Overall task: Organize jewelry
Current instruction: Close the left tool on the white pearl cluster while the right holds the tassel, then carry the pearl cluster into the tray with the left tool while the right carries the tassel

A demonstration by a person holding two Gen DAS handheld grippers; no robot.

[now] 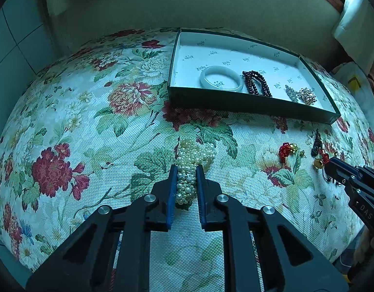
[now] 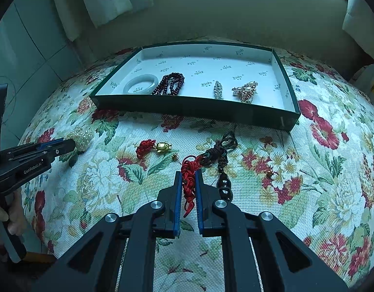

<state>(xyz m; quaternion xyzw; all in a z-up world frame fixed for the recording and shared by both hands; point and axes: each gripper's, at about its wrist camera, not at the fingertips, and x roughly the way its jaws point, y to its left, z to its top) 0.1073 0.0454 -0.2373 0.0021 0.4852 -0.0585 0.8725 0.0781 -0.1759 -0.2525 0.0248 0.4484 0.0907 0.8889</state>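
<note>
A cream pearl bracelet (image 1: 194,155) lies bunched on the floral cloth, and my left gripper (image 1: 186,170) is shut on its near end, blue pads pressing both sides. The right wrist view shows the same gripper (image 2: 72,144) at the left beside the pearls (image 2: 81,135). My right gripper (image 2: 188,174) is shut on a red knotted cord (image 2: 189,182) joined to a dark braided cord (image 2: 221,150) with a dark pendant (image 2: 224,186). A dark green box (image 2: 187,108) with a white lining sits at the back.
In the box lie a white bangle (image 2: 140,84), a dark red bead bracelet (image 2: 170,86) and two sparkly brooches (image 2: 218,89) (image 2: 246,91). A red knot with a gold turtle charm (image 2: 162,146) and a small stud (image 2: 174,157) lie loose on the cloth. A hand (image 2: 2,215) holds the left gripper.
</note>
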